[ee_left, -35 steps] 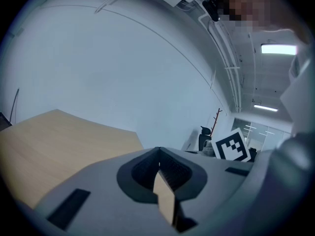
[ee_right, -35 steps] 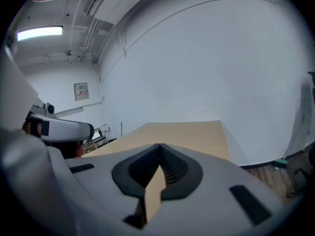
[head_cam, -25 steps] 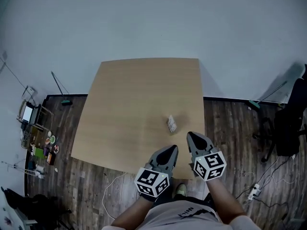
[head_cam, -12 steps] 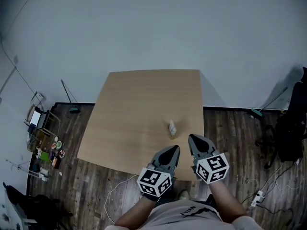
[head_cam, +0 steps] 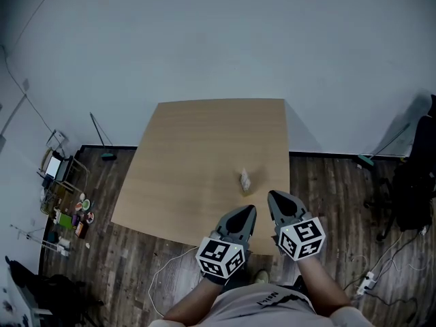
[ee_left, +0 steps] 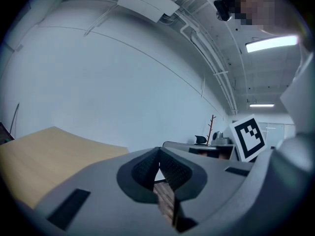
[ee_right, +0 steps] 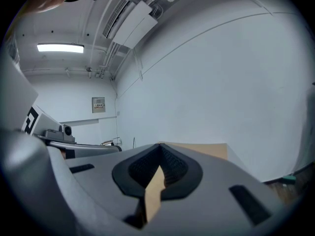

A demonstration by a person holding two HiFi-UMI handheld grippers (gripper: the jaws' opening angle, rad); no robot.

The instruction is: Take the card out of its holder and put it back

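A small pale card in its holder (head_cam: 244, 180) stands on the wooden table (head_cam: 197, 162), near the table's near right part. My left gripper (head_cam: 245, 213) hovers at the near table edge, just short of the card, with its jaws shut and nothing between them. My right gripper (head_cam: 276, 198) is beside it to the right, also shut and empty. In the left gripper view the jaws (ee_left: 158, 154) meet at the tips; the table (ee_left: 44, 156) shows at the left. The right gripper view shows shut jaws (ee_right: 160, 151) with the table (ee_right: 206, 150) beyond.
The table stands against a blue-grey wall. Dark wood floor surrounds it, with a rack of small things (head_cam: 65, 213) at the left, a broom (head_cam: 101, 138), a black chair (head_cam: 415, 176) and cables (head_cam: 371, 271) at the right. A white cable (head_cam: 160, 268) lies under the near table edge.
The head view has shifted a little, so the table sits lower in frame than a second ago. Both grippers stay shut in nearly the same place.
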